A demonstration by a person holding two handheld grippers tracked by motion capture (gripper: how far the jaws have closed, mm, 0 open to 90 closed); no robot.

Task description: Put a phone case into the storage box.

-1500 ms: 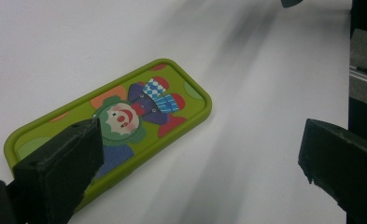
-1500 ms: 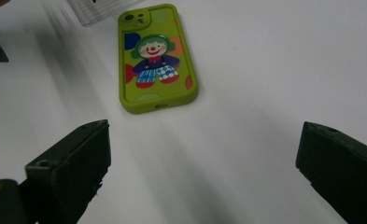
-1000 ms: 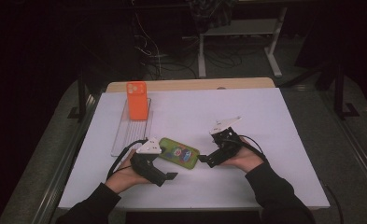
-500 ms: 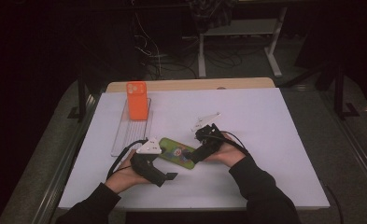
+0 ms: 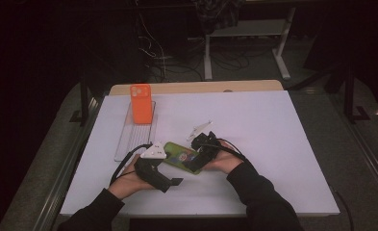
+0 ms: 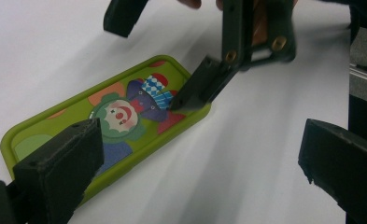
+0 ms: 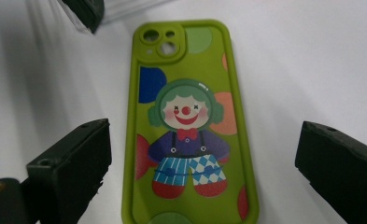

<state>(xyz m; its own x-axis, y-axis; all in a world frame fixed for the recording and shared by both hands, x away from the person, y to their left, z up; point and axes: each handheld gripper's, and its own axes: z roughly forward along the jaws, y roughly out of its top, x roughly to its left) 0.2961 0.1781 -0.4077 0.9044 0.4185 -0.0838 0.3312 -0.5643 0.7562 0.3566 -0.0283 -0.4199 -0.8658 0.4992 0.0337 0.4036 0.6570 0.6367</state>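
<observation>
A green phone case (image 5: 179,156) printed with a clown lies flat on the white table (image 5: 273,125). In the right gripper view the case (image 7: 186,116) runs lengthwise away from me, camera holes at the far end. My right gripper (image 7: 204,163) is open, and its jaws straddle the case's near end without closing on it. In the high view the right gripper (image 5: 196,161) sits over the case's right end. My left gripper (image 5: 170,177) rests in front of the case and is open too. In the left gripper view (image 6: 200,158) the case (image 6: 116,116) lies by its left jaw.
An orange phone case (image 5: 141,103) stands upright in a clear slotted rack (image 5: 129,139) at the table's back left. A wooden strip (image 5: 196,87) borders the far edge. Cables and a metal stand (image 5: 244,48) are on the dark floor behind.
My right gripper has moved left, from beside the green case to over its right end. The left gripper and the case have stayed put.
</observation>
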